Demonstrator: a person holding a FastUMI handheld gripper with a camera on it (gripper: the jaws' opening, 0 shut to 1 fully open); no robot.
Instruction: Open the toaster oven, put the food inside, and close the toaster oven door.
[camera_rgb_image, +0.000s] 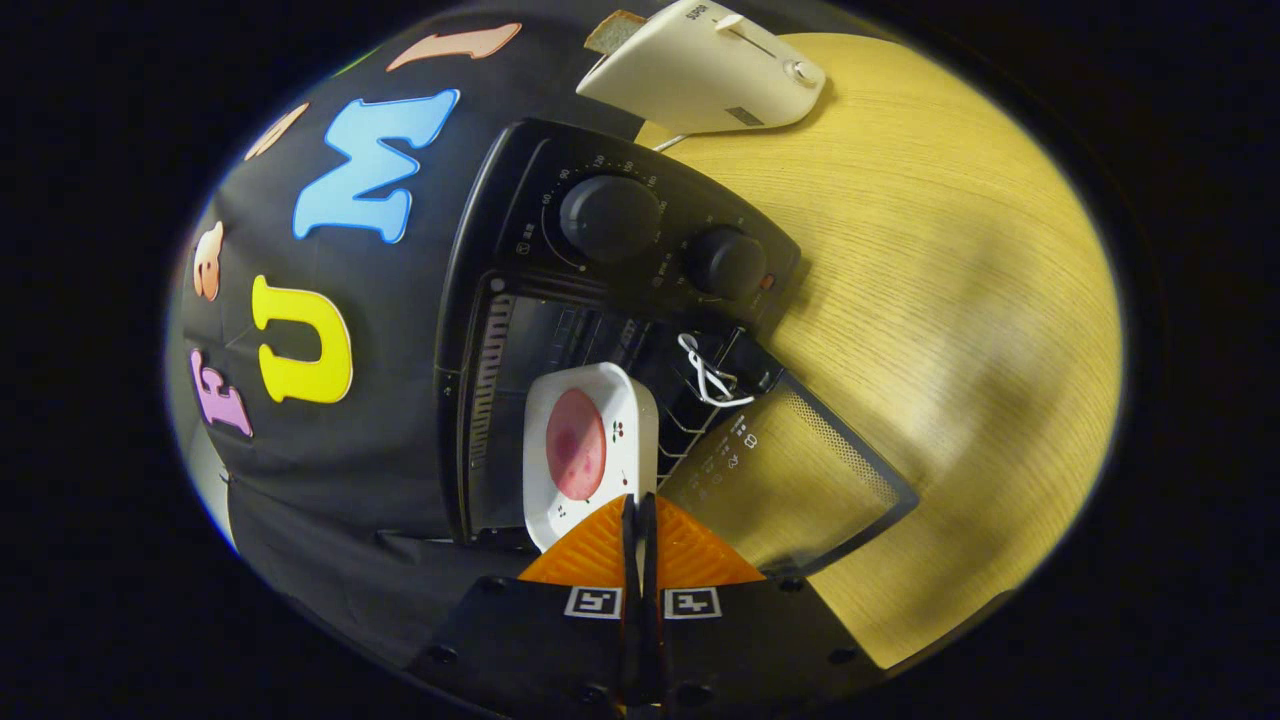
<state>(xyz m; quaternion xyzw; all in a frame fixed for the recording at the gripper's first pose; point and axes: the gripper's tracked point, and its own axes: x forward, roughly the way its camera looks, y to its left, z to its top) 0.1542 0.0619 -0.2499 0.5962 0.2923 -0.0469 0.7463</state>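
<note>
Toaster oven (600, 300) stands open on the tabletop (950, 300), door (800, 480) folded down. The fingers (640, 520) are pressed together on the rim of the white plate (590, 450) of food (575, 445), at the oven's mouth. Next, I'd judge: slide it onto the rack, release, withdraw.

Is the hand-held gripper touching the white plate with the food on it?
Touching. In the gripper view the hand-held gripper has its fingers pinched on the white plate's near rim.
</note>
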